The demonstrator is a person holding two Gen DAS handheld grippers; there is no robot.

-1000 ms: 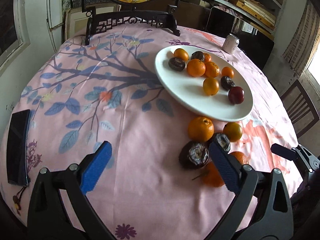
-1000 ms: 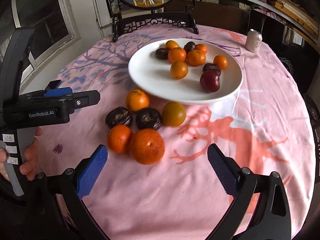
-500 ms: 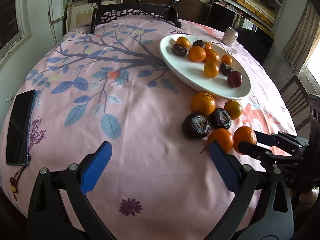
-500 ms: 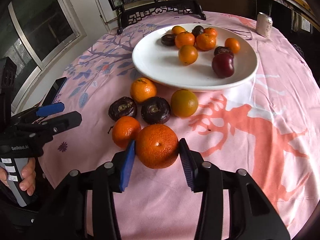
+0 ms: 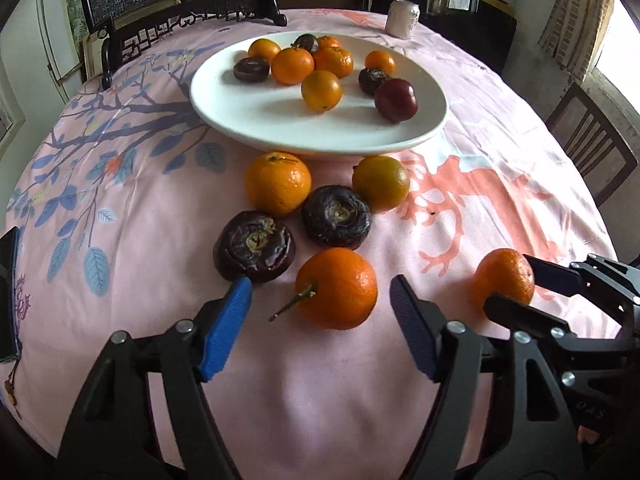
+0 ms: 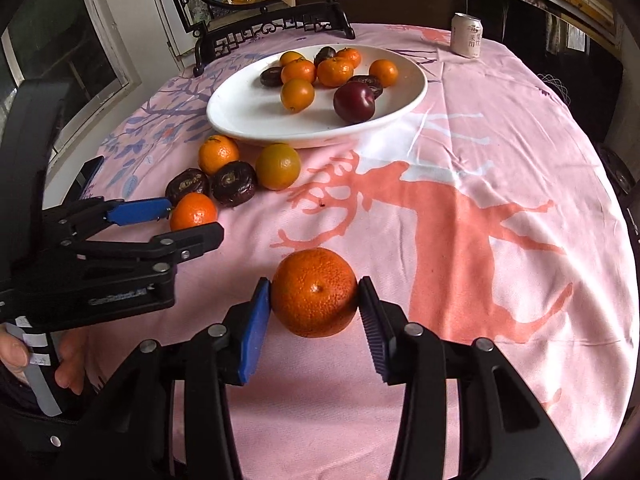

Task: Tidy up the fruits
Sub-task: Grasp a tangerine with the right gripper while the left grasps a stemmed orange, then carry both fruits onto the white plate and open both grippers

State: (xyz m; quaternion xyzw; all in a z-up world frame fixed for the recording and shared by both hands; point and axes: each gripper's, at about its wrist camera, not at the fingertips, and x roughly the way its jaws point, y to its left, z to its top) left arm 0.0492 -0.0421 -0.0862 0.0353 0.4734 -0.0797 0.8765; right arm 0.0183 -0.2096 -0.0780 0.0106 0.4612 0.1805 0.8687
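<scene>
Now the right gripper [image 6: 314,306] clamps a large orange [image 6: 314,292], while the left gripper [image 5: 320,300], its jaws just closing, straddles a stemmed orange [image 5: 338,288] without touching.

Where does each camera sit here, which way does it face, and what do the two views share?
Left wrist: on the left hand-held gripper, looking steeply down along its blue fingers at a stemmed orange between them, untouched; the jaws have just been closing.
Right wrist: on the right hand-held gripper, looking down at the large orange it clamps; a hand shows lower left.
Shared: the white plate, the can, and each view shows the other gripper.
</scene>
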